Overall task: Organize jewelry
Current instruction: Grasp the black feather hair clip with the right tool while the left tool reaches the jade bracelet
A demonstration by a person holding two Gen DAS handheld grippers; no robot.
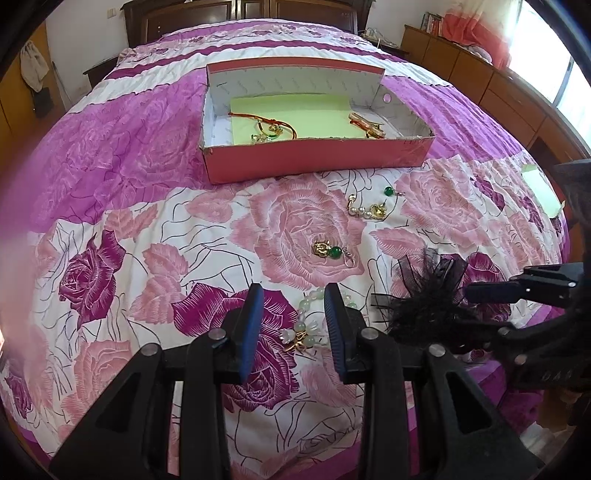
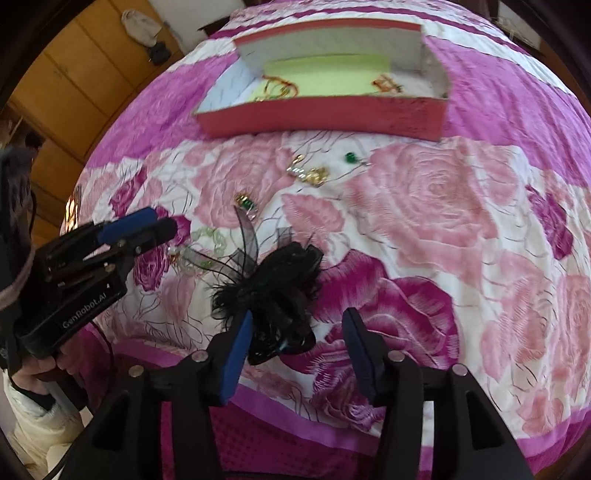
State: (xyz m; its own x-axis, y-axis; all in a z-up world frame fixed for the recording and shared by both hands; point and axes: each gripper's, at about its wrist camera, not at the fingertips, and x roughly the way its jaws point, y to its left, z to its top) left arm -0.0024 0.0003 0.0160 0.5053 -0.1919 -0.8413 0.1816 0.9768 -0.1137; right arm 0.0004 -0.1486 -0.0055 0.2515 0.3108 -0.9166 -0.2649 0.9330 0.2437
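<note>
A pink cardboard box (image 1: 314,157) (image 2: 325,118) with a green sheet inside holds a red-cord necklace (image 1: 273,125) and another piece (image 1: 367,125). On the bedspread lie a pale green bead bracelet (image 1: 308,325) (image 2: 207,236), a gold and green earring (image 1: 332,251) (image 2: 245,202), a pearl and gold piece (image 1: 369,210) (image 2: 308,173) and a black feather hair clip (image 1: 428,295) (image 2: 273,288). My left gripper (image 1: 293,328) (image 2: 142,225) is open over the bracelet. My right gripper (image 2: 295,347) (image 1: 491,291) is open around the near end of the hair clip.
The bed has a pink and purple rose bedspread (image 1: 147,221). A green paper (image 1: 543,192) lies at the right edge. Wooden cabinets (image 1: 480,74) stand along the right wall and a dark headboard (image 1: 240,14) at the back.
</note>
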